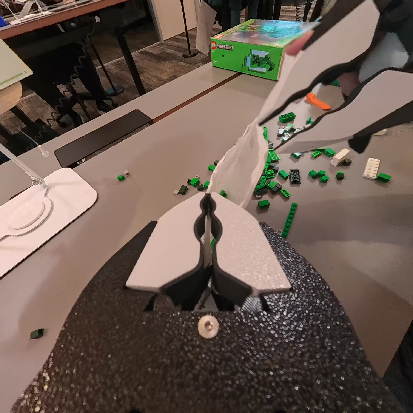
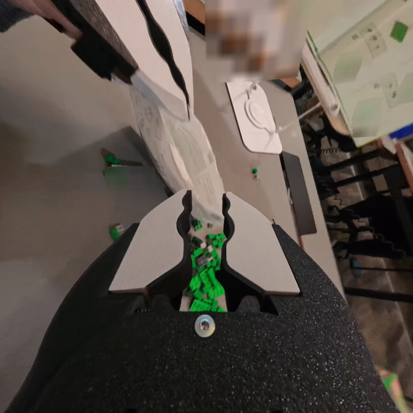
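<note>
My left gripper [image 1: 208,196] is shut on one end of a crumpled white paper bag [image 1: 239,165], which hangs slanted above the grey table [image 1: 145,161]. The bag's other end reaches my right gripper [image 1: 268,136], whose jaws stand open. In the right wrist view the bag [image 2: 190,161] runs from the shut left gripper [image 2: 187,111] down to between the tips of my open right gripper [image 2: 206,196]. A pile of green and dark green bricks [image 1: 270,176] lies on the table under the bag, and it also shows between the right fingers [image 2: 205,279].
A green toy box [image 1: 245,49] stands at the table's far edge. An orange piece [image 1: 317,101], white bricks [image 1: 371,167] and a long green plate [image 1: 289,220] lie near the pile. A white stand base [image 1: 44,201] sits at the left. A booklet [image 2: 368,67] is propped beside it. Tip to tip, the grippers are about 8 cm apart. From either gripper's tips it is about 15 cm to the long green plate [image 1: 289,220].
</note>
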The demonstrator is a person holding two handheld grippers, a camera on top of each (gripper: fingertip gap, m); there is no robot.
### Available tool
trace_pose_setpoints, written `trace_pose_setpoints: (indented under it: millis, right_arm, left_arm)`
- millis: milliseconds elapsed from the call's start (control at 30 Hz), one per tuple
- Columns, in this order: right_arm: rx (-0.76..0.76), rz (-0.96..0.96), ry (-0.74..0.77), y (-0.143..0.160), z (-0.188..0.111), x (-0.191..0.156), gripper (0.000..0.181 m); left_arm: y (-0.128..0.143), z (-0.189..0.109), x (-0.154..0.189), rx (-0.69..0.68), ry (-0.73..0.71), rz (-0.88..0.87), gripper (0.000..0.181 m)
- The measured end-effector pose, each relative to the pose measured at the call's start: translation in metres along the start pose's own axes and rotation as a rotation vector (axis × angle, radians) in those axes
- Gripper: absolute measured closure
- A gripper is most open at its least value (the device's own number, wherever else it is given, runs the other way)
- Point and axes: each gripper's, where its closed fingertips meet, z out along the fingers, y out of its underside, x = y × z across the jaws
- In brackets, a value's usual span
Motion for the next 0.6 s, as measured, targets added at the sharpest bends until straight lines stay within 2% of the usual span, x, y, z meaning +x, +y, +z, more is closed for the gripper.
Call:
trace_pose_setpoints:
  millis: [133, 200, 267, 467, 600]
  right_arm:
    - [-0.084, 0.206, -0.266, 0.048, 0.003, -0.044, 0.166]
    - [-0.209, 0.156, -0.352, 0.077, 0.016, -0.068, 0.170]
    - [-0.298, 0.077, -0.367, 0.097, 0.029, -0.078, 0.172]
    - [-0.352, 0.032, -0.453, 0.106, 0.043, -0.089, 0.174]
    - [-0.326, 0.020, -0.592, 0.099, 0.039, -0.110, 0.175]
  left_arm:
    - [0.000, -0.003, -0.004, 0.006, -0.009, -0.012, 0.181]
    - [0.001, -0.003, -0.006, 0.007, -0.010, -0.016, 0.181]
    - [0.002, -0.003, -0.006, 0.005, -0.010, -0.018, 0.181]
    - [0.001, -0.002, -0.005, 0.004, -0.007, -0.012, 0.181]
    - [0.001, -0.002, -0.005, 0.003, -0.006, -0.012, 0.181]
